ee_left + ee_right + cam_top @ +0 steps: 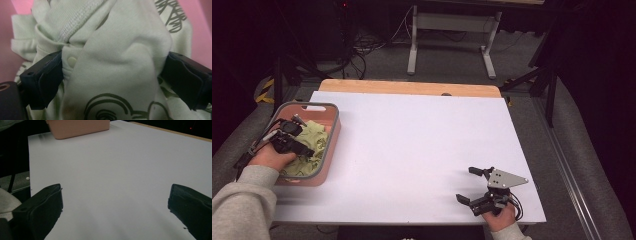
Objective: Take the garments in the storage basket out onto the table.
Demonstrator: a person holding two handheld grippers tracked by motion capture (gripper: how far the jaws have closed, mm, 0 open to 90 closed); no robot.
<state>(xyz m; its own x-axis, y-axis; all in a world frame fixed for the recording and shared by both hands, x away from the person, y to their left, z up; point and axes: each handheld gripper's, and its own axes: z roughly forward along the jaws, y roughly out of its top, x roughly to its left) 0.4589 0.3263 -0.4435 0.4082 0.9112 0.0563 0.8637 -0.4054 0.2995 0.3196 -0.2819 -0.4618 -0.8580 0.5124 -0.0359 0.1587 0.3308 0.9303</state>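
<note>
At the counter's left edge, the left hand (271, 156) reaches down into a pink basket (332, 137), its left tool (292, 135) dipped into a pale green garment (120, 57) bunched inside. The jaws stand apart with a fold of the cloth pressed between them. The white counter (412, 150) lies bare across the middle. Near the front right corner the right hand (500, 216) holds the right tool (471, 185) low over the surface, jaws wide apart on nothing.
</note>
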